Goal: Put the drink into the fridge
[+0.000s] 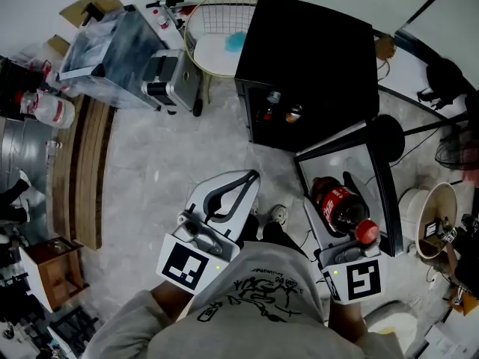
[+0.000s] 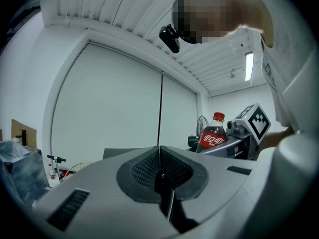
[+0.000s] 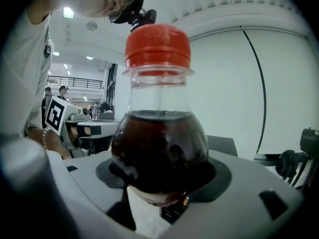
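- Head view catches the carrying step: the right gripper [image 1: 334, 200] has its jaws pinching the cola bottle [image 1: 344, 209] upright, near the black fridge [image 1: 307, 58] but not yet in it.
- Left gripper [image 1: 228, 193] has its jaws pressed together on nothing.
- Next move, as I judge it: lower the bottle and reach into the open front, past two items [image 1: 283, 105] on the shelf.
- The open door [image 1: 358, 159] lies just beside the bottle, and a black stand [image 1: 389, 137] crowds that side.

The drink bottle [image 3: 159, 148] is showing clear, glossy plastic, and its red cap [image 3: 157, 46] is looking finely ribbed. The left gripper [image 2: 159, 156] and right gripper [image 3: 162, 185] are wearing smooth, matt grey plastic shells, with black mesh-textured pads [image 2: 142, 171] lining the jaws. The fridge [image 1: 307, 58] is showing smooth black panels, the floor [image 1: 157, 170] mottled grey stone, the basket [image 1: 224, 6] thin wire.
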The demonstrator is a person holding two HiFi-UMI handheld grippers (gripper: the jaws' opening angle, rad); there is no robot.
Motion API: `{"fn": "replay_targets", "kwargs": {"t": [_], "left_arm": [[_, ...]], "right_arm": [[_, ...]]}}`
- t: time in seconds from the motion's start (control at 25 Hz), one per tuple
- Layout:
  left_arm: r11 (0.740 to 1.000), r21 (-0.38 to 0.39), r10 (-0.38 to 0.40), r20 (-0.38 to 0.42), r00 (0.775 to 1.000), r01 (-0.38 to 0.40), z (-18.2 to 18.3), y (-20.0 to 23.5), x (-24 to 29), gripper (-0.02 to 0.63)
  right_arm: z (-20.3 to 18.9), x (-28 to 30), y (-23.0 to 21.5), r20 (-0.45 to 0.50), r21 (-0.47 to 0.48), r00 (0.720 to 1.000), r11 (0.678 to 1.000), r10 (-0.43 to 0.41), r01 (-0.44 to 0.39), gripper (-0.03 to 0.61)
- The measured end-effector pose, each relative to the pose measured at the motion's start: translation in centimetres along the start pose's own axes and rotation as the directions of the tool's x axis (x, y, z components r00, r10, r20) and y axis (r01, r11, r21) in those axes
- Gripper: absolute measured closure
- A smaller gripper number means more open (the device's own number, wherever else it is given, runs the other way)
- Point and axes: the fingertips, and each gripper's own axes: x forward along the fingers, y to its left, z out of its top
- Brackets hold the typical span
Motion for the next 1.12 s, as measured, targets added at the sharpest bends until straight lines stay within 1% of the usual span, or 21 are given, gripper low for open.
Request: {"fn": "replay_targets", "kwargs": {"t": [0.12,0.28,0.44,0.6,0.72,0.88,1.12], "left_arm": [[1.0,-0.007,-0.008,-0.006,1.0,0.008,-0.7,-0.1,0.2,0.592],[1.0,-0.014,-0.02,-0.025,0.999,0.02,-1.9,-0.2,0.6,0.592],[0.999,-0.021,-0.032,-0.029,0.999,0.031,-2.9,-0.2,1.2,0.592],[0.999,-0.022,-0.036,-0.032,0.999,0.035,-3.7,-0.4,1.2,0.592],[0.999,-0.026,-0.036,-0.039,0.999,0.035,-4.5,-0.3,1.3,0.592],[0.999,-0.033,-0.038,-0.048,0.998,0.037,-5.7,-0.3,1.5,0.592],[0.998,-0.03,-0.056,-0.061,0.997,0.054,-7.2,-0.6,2.3,0.592]], "right_arm": [[-0.4,0.3,0.1,-0.003,0.013,1.0,1.0,-0.004,0.004,0.268],[-1.8,0.5,0.1,-0.03,0.005,1.0,1.0,0.005,-0.005,0.268],[-3.2,1.0,-0.2,-0.053,0.001,0.999,1.0,0.009,-0.009,0.268],[-4.0,1.3,-0.1,-0.059,0.026,0.998,1.0,-0.007,0.009,0.268],[-5.1,1.4,0.0,-0.078,0.013,0.997,1.0,0.005,-0.004,0.268],[-6.2,1.7,0.2,-0.093,0.018,0.996,1.0,0.011,-0.01,0.268],[-7.4,2.4,0.0,-0.096,0.051,0.995,0.999,0.004,0.001,0.268]]}}
